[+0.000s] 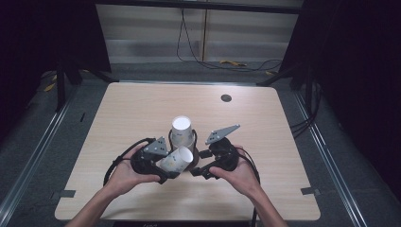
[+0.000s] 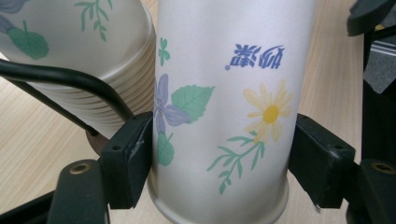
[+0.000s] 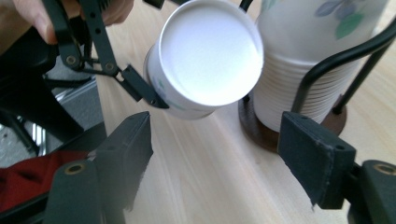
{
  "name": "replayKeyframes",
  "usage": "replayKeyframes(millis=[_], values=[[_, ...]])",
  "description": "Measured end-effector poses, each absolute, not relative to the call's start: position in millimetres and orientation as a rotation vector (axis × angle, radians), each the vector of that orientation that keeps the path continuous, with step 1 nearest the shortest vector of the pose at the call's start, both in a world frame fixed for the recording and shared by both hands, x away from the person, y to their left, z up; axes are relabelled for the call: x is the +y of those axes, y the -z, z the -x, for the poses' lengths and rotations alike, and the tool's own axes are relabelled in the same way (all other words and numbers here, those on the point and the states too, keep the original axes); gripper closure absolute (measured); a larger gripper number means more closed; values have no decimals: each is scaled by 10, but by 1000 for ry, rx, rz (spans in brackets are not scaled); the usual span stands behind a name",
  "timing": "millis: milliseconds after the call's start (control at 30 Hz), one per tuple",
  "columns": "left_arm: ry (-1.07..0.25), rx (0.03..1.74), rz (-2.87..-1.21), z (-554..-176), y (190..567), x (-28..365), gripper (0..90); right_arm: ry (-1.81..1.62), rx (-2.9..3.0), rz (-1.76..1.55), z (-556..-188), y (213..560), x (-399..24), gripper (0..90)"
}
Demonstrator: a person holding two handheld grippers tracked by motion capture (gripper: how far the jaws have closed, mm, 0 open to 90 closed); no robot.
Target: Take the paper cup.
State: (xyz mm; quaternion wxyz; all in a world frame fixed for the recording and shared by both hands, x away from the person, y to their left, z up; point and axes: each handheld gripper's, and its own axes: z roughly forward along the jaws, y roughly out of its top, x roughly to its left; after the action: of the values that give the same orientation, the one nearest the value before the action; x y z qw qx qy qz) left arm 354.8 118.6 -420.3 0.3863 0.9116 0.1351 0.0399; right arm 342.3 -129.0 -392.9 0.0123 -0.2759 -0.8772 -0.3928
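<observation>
The cup [image 1: 176, 160] lies tilted near the table's [image 1: 265, 189] front middle, pinched across its wall by the left gripper [image 1: 163, 166], whose pads press both sides. At its 12 o'clock, touching or nearly so, stands the cup stack [image 1: 182, 132] in a wire holder [image 3: 327, 65]. At 3 o'clock the right gripper [image 1: 201, 170] hangs about half open, empty, aimed at the cup's base.

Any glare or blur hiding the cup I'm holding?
High view: dark surround, paper cup small but readable. Left gripper view: sharp, flower print crisp, left gripper clamped on it. Right gripper view: cup's white bottom washed out by glare; right gripper jaws slightly soft.
</observation>
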Motion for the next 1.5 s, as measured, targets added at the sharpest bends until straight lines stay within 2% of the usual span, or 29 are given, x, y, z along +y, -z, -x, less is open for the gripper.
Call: replayKeyframes(millis=[733,1133,1233,1300,1500], values=[[-89,180,-2504,-3406,4287,971,284,932,-2747,770,-3427,4015,-1197,263],[-80,162,-2543,-3390,4342,914,283,790,-2740,759,-3476,4102,-1155,236],[-94,144,-2561,-3377,4360,894,282,757,-2750,787,-3486,4117,-1140,166],[-107,134,-2564,-3377,4361,882,282,737,-2746,775,-3494,4128,-1133,201],[-121,122,-2568,-3371,4363,842,281,722,-2734,786,-3518,4148,-1104,186]])
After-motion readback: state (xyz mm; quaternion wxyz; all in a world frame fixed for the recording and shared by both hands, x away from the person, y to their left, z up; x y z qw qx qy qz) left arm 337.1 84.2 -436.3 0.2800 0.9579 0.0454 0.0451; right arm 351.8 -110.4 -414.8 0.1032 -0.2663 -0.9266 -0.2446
